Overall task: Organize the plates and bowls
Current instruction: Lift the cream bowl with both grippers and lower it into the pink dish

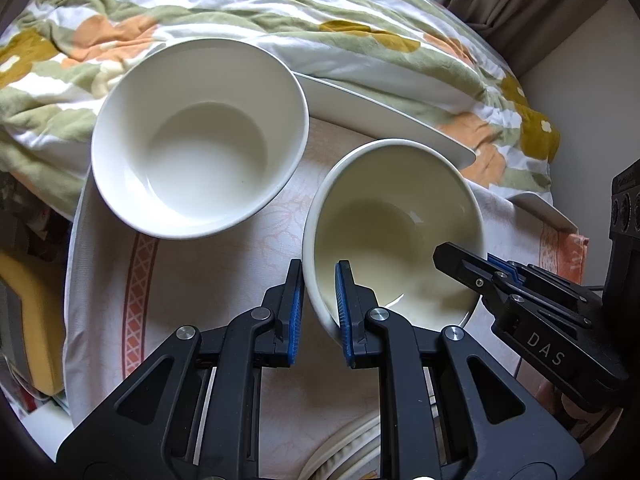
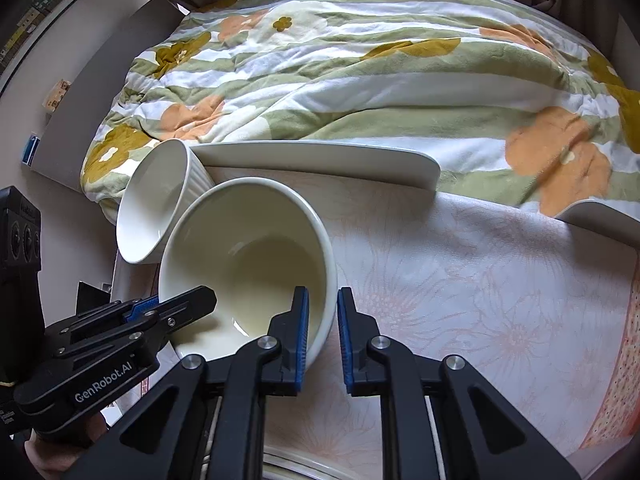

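Left gripper (image 1: 318,304) and right gripper (image 2: 323,336) each clench opposite rim walls of the cream bowl (image 1: 384,216); white bowl (image 1: 200,136) alongside.

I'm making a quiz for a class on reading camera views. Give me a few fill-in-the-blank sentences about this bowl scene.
1. Both tongs, left and right, are clamped on the rim of the same ____.
2. The number of bowls in view is ____.
3. The cream bowl sits to the ____ of the white bowl in the left wrist view.
4. Behind the bowls lies a quilt printed with ____.

Missing words: bowl; two; right; flowers
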Demonstrator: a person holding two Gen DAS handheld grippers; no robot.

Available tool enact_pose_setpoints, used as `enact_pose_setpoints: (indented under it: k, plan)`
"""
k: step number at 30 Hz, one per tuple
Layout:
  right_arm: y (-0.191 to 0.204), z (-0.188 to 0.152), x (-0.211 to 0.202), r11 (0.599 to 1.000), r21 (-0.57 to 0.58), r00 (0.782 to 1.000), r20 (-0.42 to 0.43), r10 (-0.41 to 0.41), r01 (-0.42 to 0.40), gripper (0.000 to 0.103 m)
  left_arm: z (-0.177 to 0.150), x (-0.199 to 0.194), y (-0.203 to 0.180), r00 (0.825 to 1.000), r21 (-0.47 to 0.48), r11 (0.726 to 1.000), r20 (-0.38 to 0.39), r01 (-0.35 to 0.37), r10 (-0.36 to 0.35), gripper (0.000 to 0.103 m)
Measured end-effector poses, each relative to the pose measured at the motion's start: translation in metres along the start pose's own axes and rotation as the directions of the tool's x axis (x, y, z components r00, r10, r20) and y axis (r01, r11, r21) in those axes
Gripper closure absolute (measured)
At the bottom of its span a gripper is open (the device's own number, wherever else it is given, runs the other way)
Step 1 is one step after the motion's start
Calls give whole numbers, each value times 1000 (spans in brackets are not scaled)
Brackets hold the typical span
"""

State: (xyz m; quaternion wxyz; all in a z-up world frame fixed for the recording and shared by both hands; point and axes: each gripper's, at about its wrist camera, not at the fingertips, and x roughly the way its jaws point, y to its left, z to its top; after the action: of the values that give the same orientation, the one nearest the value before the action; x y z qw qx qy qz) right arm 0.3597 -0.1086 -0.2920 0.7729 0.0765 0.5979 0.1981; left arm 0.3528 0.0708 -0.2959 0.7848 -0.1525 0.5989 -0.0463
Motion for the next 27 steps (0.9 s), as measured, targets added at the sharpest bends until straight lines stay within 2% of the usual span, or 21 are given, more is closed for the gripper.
enact_pose_setpoints:
  k: [7, 14, 21, 27]
  plan:
    - [1, -7, -30, 1000, -4, 997, 75, 9, -8, 90, -5, -32, -19, 998, 49, 999, 66, -7, 4, 89]
    - [-7, -28, -97, 999, -7, 980, 196, 46, -45, 90, -30, -93, -63, 984, 94, 996, 177, -8, -8, 89]
    - [-34, -74, -177, 999, -23, 958, 285, 37, -32, 90, -80, -136, -138, 971, 136, 991, 236, 5, -38, 89]
    - [-86, -123, -227, 1000, 10, 946, 324, 7, -11, 90, -127, -135, -212, 969, 188, 982, 234, 30, -74, 89]
